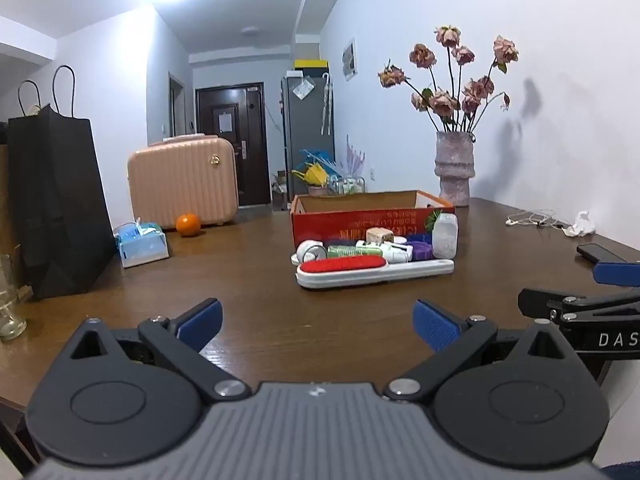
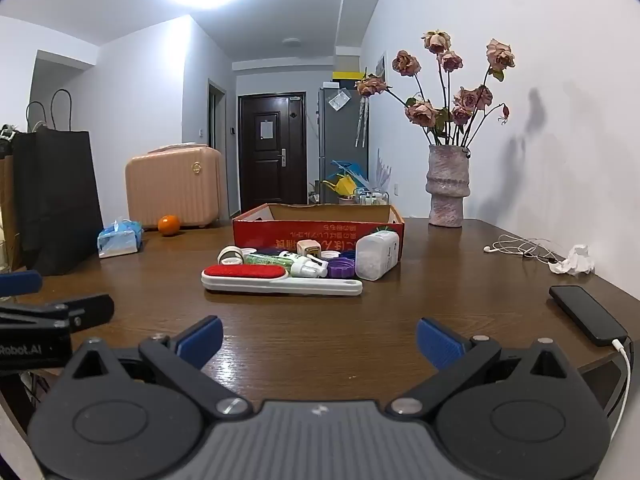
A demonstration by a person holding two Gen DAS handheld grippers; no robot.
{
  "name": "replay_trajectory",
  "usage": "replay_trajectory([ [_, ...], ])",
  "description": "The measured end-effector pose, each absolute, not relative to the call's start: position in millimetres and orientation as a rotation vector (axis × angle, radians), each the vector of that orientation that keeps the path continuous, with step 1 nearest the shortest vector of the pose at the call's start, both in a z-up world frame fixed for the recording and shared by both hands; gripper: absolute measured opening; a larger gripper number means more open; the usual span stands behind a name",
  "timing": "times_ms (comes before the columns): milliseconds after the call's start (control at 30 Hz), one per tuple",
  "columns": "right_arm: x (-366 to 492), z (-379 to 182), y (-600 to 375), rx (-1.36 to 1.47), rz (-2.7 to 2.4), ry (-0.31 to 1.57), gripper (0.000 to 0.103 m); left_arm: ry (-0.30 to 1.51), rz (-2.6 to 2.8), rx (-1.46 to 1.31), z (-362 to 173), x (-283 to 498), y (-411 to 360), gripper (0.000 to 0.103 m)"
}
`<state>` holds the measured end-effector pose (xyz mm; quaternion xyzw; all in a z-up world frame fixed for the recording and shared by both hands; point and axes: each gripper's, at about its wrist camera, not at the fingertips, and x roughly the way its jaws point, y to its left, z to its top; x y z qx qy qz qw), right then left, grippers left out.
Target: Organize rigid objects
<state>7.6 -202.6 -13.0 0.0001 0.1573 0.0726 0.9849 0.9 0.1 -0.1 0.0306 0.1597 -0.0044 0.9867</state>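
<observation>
A red cardboard box (image 1: 360, 222) (image 2: 312, 229) stands open at the table's middle. In front of it lies a cluster of small items: a white lint brush with a red pad (image 1: 372, 269) (image 2: 280, 280), a white plastic jar (image 1: 445, 235) (image 2: 378, 255), purple caps (image 1: 420, 250) (image 2: 341, 268), a green tube (image 1: 344, 250) (image 2: 264, 258), a white bottle (image 2: 306, 266) and a tape roll (image 1: 310, 251) (image 2: 231, 256). My left gripper (image 1: 318, 326) is open and empty, well short of the cluster. My right gripper (image 2: 319, 338) is open and empty too.
A brown wooden table (image 1: 248, 280) carries a black paper bag (image 1: 56, 200), a pink case (image 1: 182, 180), an orange (image 1: 188, 224), a tissue pack (image 1: 142, 242), a vase of dried roses (image 1: 454, 170), earphones (image 2: 520, 250), crumpled paper (image 2: 576, 264) and a black phone (image 2: 586, 314).
</observation>
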Motion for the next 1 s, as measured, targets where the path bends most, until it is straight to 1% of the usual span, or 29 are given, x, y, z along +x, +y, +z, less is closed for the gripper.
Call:
replay_trajectory([
  [100,7.7,-14.7,-201.6,-0.005,0.144,0.303,0.103,0.349,-0.012,0.054,-2.2,7.6,1.0,0.103],
  [200,8.8,-16.6,-201.8,-0.002,0.141,0.303,0.103,0.287,-0.003,0.049,0.6,-0.3,3.9,0.103],
  [1000,8.1,-14.3,-199.9,-0.006,0.158,0.298,0.103,0.286,0.013,0.053,-2.4,2.4,6.1,0.103],
])
